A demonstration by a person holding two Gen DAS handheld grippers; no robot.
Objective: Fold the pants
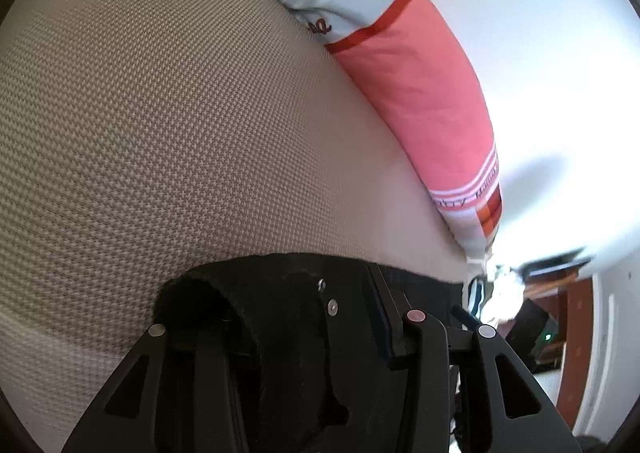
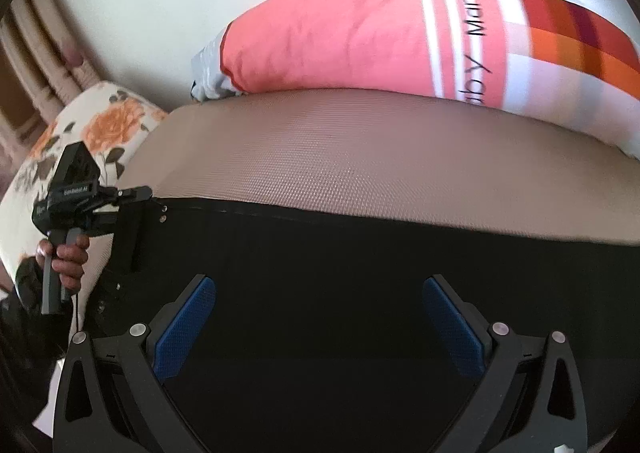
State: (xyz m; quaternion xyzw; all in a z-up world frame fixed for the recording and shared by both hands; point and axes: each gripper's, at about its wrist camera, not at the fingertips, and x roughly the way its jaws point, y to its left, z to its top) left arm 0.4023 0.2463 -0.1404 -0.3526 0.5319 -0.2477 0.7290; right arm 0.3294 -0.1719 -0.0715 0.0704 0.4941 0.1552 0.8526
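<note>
Black pants [image 2: 360, 273] lie on the tan mattress [image 2: 360, 141] below the pink pillow [image 2: 340, 37]; your left gripper [image 1: 288, 317] clamps their corner, your right gripper [image 2: 320, 313] hovers spread wide, tilted downward.

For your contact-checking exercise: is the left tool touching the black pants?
Touching. The right wrist view shows the left tool clamped on the corner of the black pants; the left wrist view shows fabric between its fingers.

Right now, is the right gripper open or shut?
Open. The right gripper has its blue pads standing wide apart above the black pants, with nothing clamped between them.
</note>
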